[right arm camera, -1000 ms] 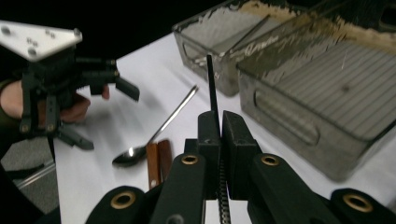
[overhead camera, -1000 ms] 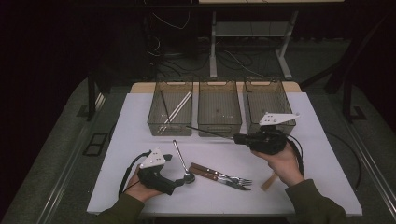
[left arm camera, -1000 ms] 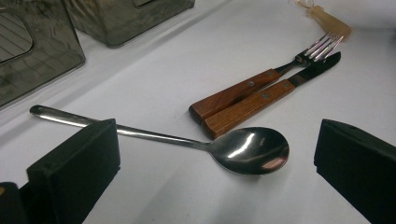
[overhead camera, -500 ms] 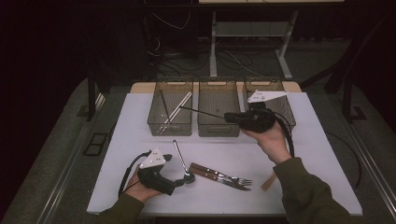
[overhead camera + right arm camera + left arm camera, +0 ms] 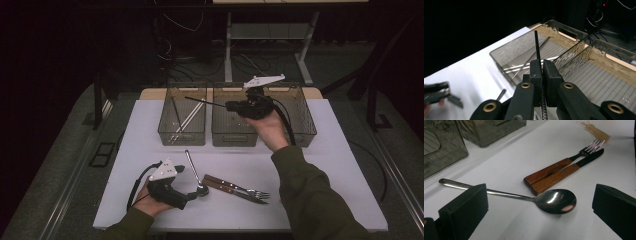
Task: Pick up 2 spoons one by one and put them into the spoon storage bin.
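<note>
My right gripper [image 5: 231,105] hangs above the middle bin [image 5: 234,136], shut on a thin black stick [image 5: 205,101] that points left over the left bin [image 5: 182,135]. In the right gripper view the jaws [image 5: 542,68] pinch the stick [image 5: 537,45] near its end. My left gripper [image 5: 192,194] rests on the white table near the front. Its jaws [image 5: 540,205] stand open on either side of a steel spoon [image 5: 554,201], apart from it. A wood-handled fork [image 5: 564,163] and knife [image 5: 564,173] lie side by side just beyond the spoon's bowl.
Three clear bins stand in a row at the back; the left one holds pale sticks [image 5: 187,120], and the right one [image 5: 302,125] is behind my right hand. A small beige object [image 5: 596,131] lies past the fork's tines. The table's front edge [image 5: 240,231] is close to my left hand.
My right hand has carried the black stick up and to the left, from in front of the right bin to above the middle bin. The left gripper has stayed put.
</note>
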### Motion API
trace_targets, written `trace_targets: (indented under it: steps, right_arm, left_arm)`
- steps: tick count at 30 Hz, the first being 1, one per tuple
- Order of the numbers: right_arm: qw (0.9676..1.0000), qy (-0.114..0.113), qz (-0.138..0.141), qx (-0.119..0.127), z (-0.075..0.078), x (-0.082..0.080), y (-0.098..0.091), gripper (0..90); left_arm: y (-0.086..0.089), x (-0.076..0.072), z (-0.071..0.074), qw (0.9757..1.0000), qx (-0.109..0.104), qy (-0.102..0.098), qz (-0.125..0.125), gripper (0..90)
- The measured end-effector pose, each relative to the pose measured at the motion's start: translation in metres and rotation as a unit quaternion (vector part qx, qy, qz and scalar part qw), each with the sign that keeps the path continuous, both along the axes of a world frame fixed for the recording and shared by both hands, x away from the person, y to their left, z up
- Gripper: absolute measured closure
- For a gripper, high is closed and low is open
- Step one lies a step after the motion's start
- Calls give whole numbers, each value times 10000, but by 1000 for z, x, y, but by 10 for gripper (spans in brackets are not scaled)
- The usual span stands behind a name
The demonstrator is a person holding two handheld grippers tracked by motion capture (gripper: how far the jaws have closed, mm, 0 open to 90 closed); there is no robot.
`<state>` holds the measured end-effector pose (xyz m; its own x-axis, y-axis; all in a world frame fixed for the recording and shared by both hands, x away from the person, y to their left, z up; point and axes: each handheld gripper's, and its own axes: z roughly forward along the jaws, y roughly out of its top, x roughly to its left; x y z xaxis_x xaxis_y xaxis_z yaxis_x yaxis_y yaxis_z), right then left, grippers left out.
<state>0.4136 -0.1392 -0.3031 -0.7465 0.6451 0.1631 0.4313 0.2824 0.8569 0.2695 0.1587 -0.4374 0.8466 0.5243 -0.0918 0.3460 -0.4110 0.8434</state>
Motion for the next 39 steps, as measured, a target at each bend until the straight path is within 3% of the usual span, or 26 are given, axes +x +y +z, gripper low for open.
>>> trace_targets:
  steps: [10, 17, 28, 32, 35, 39]
  right_arm:
    - [9994, 169, -305, -69, -13, 42, 34, 867]
    - [9980, 376, -411, -290, -34, 64, 66, 867]
    - [9950, 543, -502, -664, -59, 82, 115, 867]
    - [9947, 432, -512, -782, -62, 82, 125, 856]
    - [9951, 281, -511, -798, -61, 80, 128, 693]
    - [9955, 248, -535, -749, -56, 78, 123, 573]
  left_arm:
    - [-1, 0, 0, 10000, -86, -36, 13, 0]
    - [-1, 0, 0, 9999, -122, 3, -8, 0]
    - [-1, 0, 1, 9999, -94, -26, -96, 0]
    - [-1, 0, 1, 9999, -98, -22, -115, 0]
    - [-1, 0, 2, 9999, -80, -31, -120, 0]
    - [-1, 0, 2, 9999, -84, -58, -119, 0]
